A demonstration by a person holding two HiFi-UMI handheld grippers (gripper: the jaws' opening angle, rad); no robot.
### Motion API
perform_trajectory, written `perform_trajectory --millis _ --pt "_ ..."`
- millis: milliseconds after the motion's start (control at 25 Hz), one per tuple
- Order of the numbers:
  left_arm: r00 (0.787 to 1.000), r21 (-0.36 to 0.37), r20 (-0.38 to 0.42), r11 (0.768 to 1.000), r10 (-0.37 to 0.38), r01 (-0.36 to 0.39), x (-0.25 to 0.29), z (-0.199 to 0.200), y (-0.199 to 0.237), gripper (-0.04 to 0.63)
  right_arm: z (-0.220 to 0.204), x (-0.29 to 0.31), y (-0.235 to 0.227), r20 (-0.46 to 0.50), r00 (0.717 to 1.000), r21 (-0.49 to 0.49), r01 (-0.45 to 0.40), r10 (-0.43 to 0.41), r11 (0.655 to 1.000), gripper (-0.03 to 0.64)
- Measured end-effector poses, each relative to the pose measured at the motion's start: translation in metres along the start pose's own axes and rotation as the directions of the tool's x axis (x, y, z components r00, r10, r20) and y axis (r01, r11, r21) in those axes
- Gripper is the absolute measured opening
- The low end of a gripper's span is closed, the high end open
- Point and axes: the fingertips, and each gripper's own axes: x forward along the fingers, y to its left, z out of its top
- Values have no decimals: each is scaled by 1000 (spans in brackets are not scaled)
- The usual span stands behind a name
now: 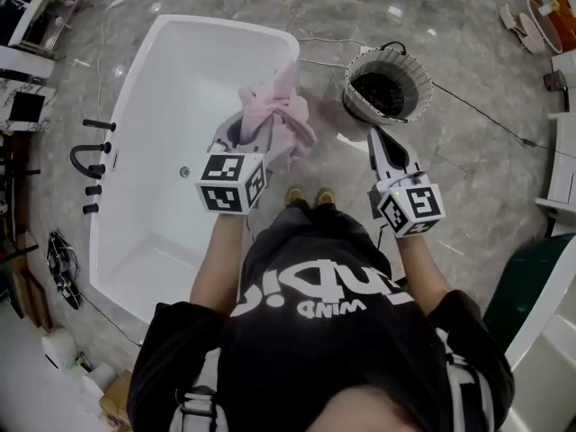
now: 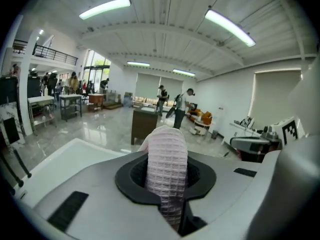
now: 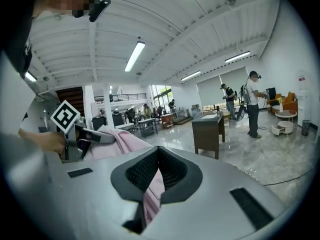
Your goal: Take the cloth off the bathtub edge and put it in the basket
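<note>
Over the right rim of the bathtub [image 1: 162, 151], the pink cloth [image 1: 283, 115] hangs bunched in the air, already clear of the edge. The lift looks done, so the step in hand is the carry to the basket [image 1: 387, 88], which stands on the floor just to the right of the tub with its mouth open upward.

The left tool [image 1: 247, 131] has the cloth: its jaws are only narrowly apart and pinch a thick ribbed fold, which rises between the pads and above the tips in the left gripper view. The rest droops to the right of the tool.

The right tool [image 1: 376, 138] points at the basket's near side, apart from the cloth, with its jaws drawn together. A sliver of pink shows in its slot, and I take that for cloth hanging beyond, not something gripped.

Next, the left tool should swing right until the whole bundle hangs over the basket's mouth, then let go, keeping the trailing end clear of the rim.
</note>
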Motion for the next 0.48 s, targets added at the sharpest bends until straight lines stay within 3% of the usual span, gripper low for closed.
perform_trajectory --millis 240,480 --pt "983 77 151 993 -103 92 -16 87 -38 72 28 -27 -8 82 994 -6 72 -71 997 11" --pt "966 125 170 977 -195 175 -9 111 -59 72 33 -39 -13 128 981 8 144 -143 990 11"
